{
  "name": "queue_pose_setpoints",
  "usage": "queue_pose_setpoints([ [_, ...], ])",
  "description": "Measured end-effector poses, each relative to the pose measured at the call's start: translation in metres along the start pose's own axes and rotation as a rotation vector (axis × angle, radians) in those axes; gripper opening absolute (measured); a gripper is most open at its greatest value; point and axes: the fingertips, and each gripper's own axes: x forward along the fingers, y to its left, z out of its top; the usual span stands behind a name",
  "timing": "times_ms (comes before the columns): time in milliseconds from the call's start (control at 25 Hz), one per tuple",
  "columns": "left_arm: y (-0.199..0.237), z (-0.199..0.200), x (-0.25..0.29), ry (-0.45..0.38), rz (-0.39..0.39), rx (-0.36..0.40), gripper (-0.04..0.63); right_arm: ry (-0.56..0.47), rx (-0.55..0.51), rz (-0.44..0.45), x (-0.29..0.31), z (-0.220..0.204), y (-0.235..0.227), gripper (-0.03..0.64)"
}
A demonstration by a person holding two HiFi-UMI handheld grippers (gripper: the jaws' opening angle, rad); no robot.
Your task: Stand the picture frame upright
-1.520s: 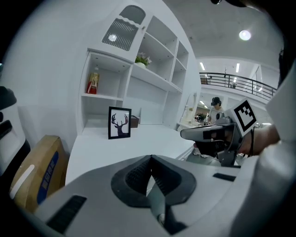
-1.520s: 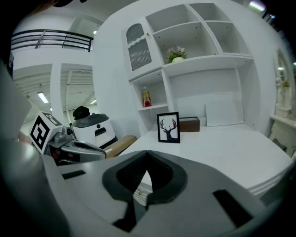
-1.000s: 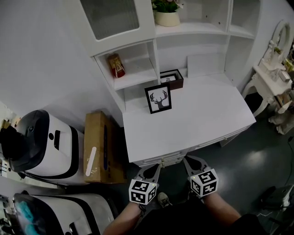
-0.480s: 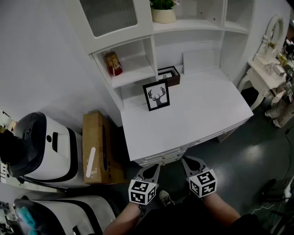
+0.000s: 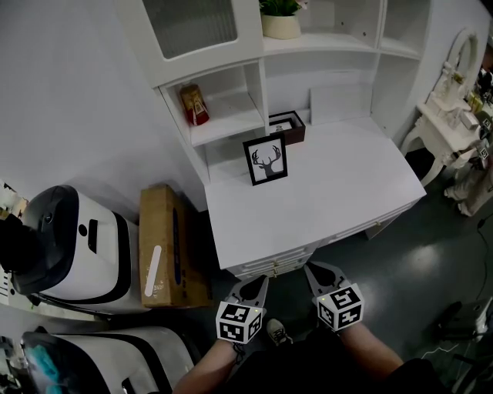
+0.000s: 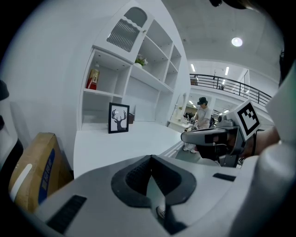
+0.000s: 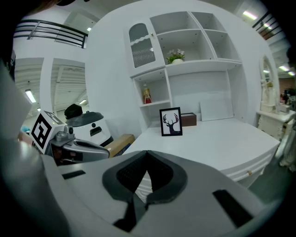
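Observation:
A black picture frame (image 5: 266, 160) with a deer-head print stands upright at the back left of the white desk (image 5: 323, 200), just in front of the lower shelf. The same picture frame (image 6: 119, 118) shows in the left gripper view, and the picture frame (image 7: 170, 121) in the right gripper view. Both grippers are held low in front of the desk's front edge, well short of the frame. My left gripper (image 5: 257, 282) is shut and holds nothing. My right gripper (image 5: 317, 271) is shut and empty too.
A dark brown box (image 5: 287, 127) lies behind the frame under the shelf. A red bottle (image 5: 194, 105) stands in the left cubby, a potted plant (image 5: 280, 18) on the upper shelf. A cardboard box (image 5: 165, 246) and white machines (image 5: 73, 242) stand left of the desk.
The head view has shifted slightly; the frame and both grippers keep their places relative to the desk.

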Motion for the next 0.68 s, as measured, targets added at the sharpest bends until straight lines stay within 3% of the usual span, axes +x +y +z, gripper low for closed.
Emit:
queue_pose_setpoints([
  [680, -0.0061, 0.0021, 0.0051, 0.005, -0.007, 0.007, 0.006, -0.003, 0.000, -0.003, -0.0033, -0.0003, -0.0067, 0.003],
])
